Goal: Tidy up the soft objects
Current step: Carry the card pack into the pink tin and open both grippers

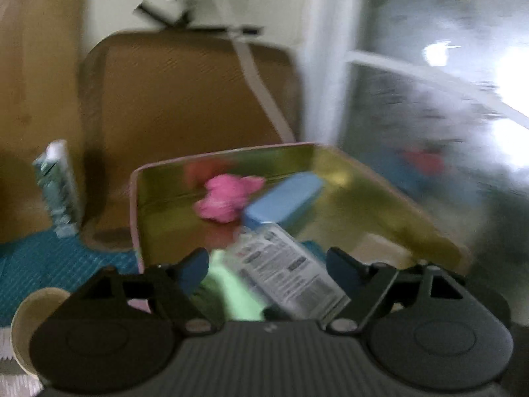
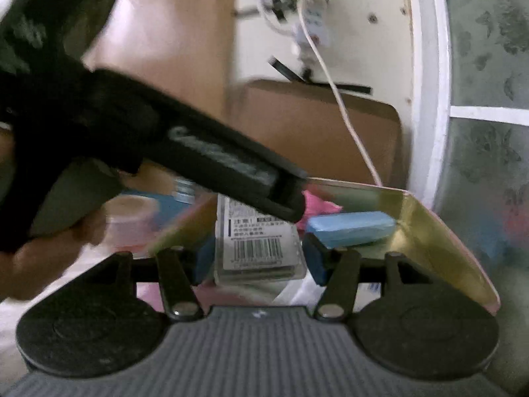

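1. Gold tin tray point(image 1: 380, 198) w/ pink rim holds pink soft lump point(image 1: 228, 198) at back & blue sponge block point(image 1: 281, 203) just beside it, maybe touching; both blurry
2. Clear packet point(image 2: 258, 241) w/ barcode label sits at the tray's near edge, between right gripper point(image 2: 261, 258) fingers; jaws look spread, pads near packet sides but contact not clear, so can't tell if it's gripped
3. Left gripper point(image 1: 267, 264) fingers wide apart, packet + pale green thing point(image 1: 228, 284) in the gap, nothing pinched
4. Handling guess: pink lump light, squashy, take at the bulky middle; sponge light, springy, pinch across short sides; packet stiffer, slick plastic, may slip, grab by long edges
5. Paper cup point(image 1: 36, 314) & teal mat point(image 1: 49, 264) near left side, apart from tray
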The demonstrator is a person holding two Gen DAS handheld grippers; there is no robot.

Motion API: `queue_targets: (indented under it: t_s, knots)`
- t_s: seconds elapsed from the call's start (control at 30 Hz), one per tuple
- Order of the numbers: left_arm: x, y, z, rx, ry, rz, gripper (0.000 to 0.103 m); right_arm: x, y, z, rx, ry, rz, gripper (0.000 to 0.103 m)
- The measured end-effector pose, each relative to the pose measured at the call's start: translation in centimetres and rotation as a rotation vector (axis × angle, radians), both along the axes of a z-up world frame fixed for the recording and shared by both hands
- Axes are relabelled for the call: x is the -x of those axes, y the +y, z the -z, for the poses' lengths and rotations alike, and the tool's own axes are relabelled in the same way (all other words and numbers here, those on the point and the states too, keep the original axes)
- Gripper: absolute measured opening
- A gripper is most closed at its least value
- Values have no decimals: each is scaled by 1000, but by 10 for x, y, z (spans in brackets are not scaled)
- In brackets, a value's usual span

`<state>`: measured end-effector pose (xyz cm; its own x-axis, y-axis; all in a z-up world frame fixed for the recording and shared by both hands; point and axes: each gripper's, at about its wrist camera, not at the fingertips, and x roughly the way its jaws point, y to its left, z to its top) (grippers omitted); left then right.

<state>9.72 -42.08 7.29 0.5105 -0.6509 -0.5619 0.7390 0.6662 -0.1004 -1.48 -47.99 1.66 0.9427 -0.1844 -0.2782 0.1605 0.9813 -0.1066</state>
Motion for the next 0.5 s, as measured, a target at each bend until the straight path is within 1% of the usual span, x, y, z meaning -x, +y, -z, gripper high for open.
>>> queue_targets:
  t_s: [0.03,0.07,0.1,0.13,0.2,0.23,0.33,0.4,0.43,0.5]
  knots:
    - [-4,0,2,2,7,-35,81,-15,-5,4,-1,26,32,61]
    - [-5,7,3,20,19,-46,81,-21,-8,7,-3,33,62,63]
    - [-5,15,4,43,30,-44,81,-22,-11,9,-18,36,84,64]
    - [-3,22,4,58,30,-41,83,-17,-15,9,-58,24,90,66]
    - [3,36,3,62,-3,-64,87,2,-18,9,-135,-31,77,73]
    - [7,42,3,64,-20,-79,89,14,-18,9,-163,-57,90,75]
    - [24,61,0,63,-70,-101,91,46,-12,10,-214,-124,120,75]
    - [37,74,-2,63,-95,-118,97,68,-5,10,-248,-170,144,76]
    - [42,80,-3,64,-101,-125,102,78,-1,10,-269,-190,145,80]
    - [54,95,-4,62,-110,-137,102,95,10,12,-293,-212,158,91]
